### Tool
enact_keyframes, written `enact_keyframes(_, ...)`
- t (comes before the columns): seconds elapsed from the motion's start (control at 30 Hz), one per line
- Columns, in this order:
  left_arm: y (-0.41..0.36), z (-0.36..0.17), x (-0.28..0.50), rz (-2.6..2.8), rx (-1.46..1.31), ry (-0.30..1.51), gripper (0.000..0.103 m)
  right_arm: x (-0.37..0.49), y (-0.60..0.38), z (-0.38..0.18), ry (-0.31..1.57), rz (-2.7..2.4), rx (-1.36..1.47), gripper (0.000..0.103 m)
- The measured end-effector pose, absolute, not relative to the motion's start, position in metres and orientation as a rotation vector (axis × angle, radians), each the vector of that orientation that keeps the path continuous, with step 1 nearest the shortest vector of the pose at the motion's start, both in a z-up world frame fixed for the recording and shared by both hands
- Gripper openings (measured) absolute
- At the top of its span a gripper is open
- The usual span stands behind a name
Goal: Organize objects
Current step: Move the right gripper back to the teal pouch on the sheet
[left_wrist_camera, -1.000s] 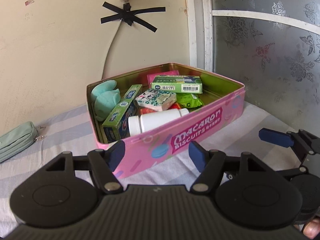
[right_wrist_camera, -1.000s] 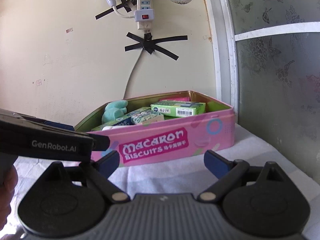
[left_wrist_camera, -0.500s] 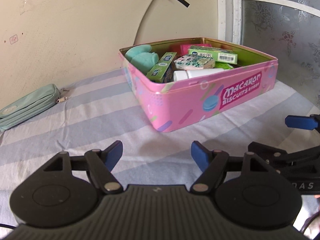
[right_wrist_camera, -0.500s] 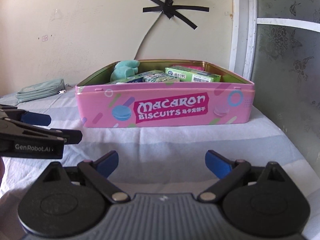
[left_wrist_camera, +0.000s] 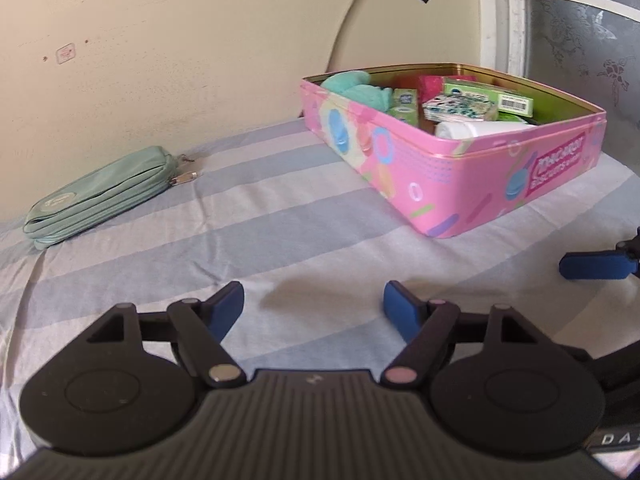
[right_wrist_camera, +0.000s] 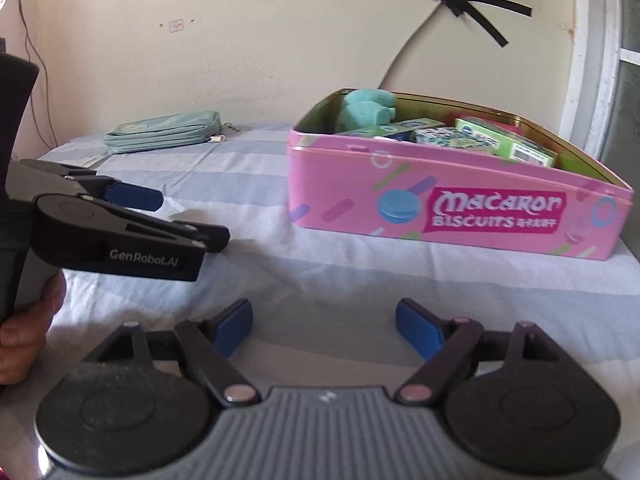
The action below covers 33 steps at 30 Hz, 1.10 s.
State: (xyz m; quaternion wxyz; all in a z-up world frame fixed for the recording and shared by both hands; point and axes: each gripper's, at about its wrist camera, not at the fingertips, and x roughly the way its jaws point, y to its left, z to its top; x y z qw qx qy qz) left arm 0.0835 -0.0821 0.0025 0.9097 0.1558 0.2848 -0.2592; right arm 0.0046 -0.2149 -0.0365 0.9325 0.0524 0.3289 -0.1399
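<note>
Both tongs empty: left tongs opening, right tongs closing; go wide, pinch green pouch mid-body, drop in pink tin

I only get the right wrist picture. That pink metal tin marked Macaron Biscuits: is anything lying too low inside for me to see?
Observer: Yes. The left wrist view shows a white plastic bottle lying on its side against the near wall of the pink metal biscuit tin.
Operator: What is on the tin's end facing the mint-green zip pouch?
Observer: A blue macaron picture.
Operator: And my own gripper, seen from outside?
Observer: Of the right gripper, one blue fingertip pokes in at the right edge, bare. Its jaws are closing with nothing between them.
</note>
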Motion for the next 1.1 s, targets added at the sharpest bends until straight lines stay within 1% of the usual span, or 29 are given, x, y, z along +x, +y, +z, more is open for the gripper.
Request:
enact_keyframes(0.2, -0.037, 0.002, 0.115, -0.431, 0.318, 0.592, 0.080, 0.048, -0.180, -0.036, 0.683, -0.169, 0.058, 0.082)
enact_keyframes(0.27, -0.023, 0.003, 0.124, -0.407, 0.323, 0.587, 0.082, 0.063, -0.171, -0.036, 0.688, -0.135, 0.054, 0.085)
enact_keyframes(0.3, -0.017, 0.003, 0.129, -0.393, 0.330, 0.585, 0.083, 0.070, -0.165, -0.036, 0.688, -0.128, 0.042, 0.090)
enact_keyframes(0.37, -0.006, 0.003, 0.136, -0.378, 0.333, 0.580, 0.083, 0.084, -0.156, -0.037, 0.690, -0.103, 0.034, 0.092)
enact_keyframes(0.57, 0.020, 0.003, 0.158, -0.346, 0.312, 0.582, 0.084, 0.121, -0.138, -0.038, 0.704, -0.060, 0.027, 0.092)
enact_keyframes(0.67, 0.030, 0.003, 0.167, -0.335, 0.299, 0.587, 0.089, 0.134, -0.130, -0.038, 0.707, -0.039, 0.023, 0.092)
enact_keyframes(0.97, 0.060, 0.005, 0.207, -0.263, 0.303, 0.586, 0.089, 0.178, -0.119, -0.042, 0.727, -0.025, 0.021, 0.094)
enact_keyframes(1.03, 0.070, 0.005, 0.217, -0.251, 0.265, 0.598, 0.089, 0.190, -0.118, -0.043, 0.730, -0.024, 0.022, 0.096)
enact_keyframes(1.1, 0.082, 0.004, 0.227, -0.250, 0.191, 0.632, 0.089, 0.204, -0.116, -0.044, 0.733, -0.027, 0.025, 0.097)
